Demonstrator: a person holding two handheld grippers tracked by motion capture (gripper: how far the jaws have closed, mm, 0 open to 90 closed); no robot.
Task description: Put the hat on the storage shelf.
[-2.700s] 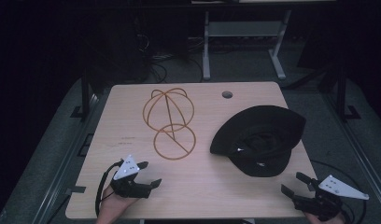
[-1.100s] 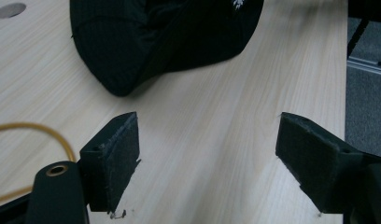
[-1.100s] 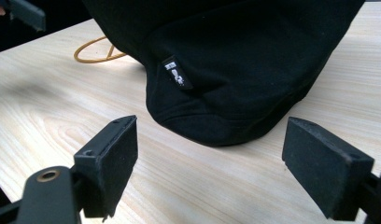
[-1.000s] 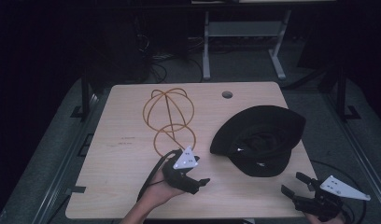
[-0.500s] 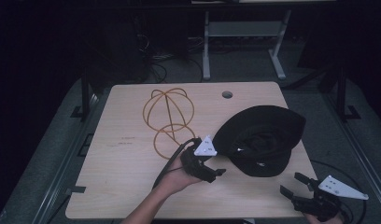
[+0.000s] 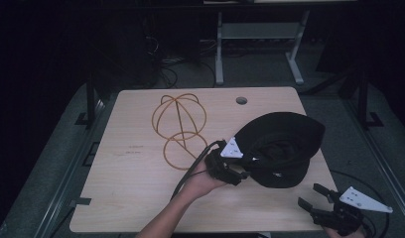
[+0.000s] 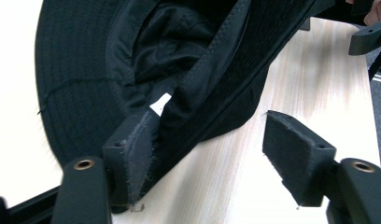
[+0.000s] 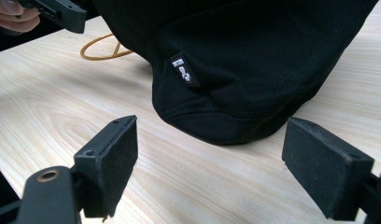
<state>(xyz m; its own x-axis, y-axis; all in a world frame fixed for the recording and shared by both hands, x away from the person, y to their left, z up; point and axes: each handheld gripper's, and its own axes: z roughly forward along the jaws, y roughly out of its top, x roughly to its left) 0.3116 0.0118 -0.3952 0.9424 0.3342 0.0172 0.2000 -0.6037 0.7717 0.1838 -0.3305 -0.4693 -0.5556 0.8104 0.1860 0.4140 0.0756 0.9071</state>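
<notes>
Hat of black cloth lies upside down on the right half of your counter, its opening facing up, a small white label showing inside it in the left gripper view. Your left tongs sit at the hat's near-left edge; their jaws have just been closing, yet they are not clamped: one pad rests against the brim, the other stands clear over bare wood. Your right tongs wait spread wide at the counter's near-right corner, close to the hat but apart from it, nothing between them. Left of the hat, just beside it, a wire hat frame of orange wire lies on the counter
</notes>
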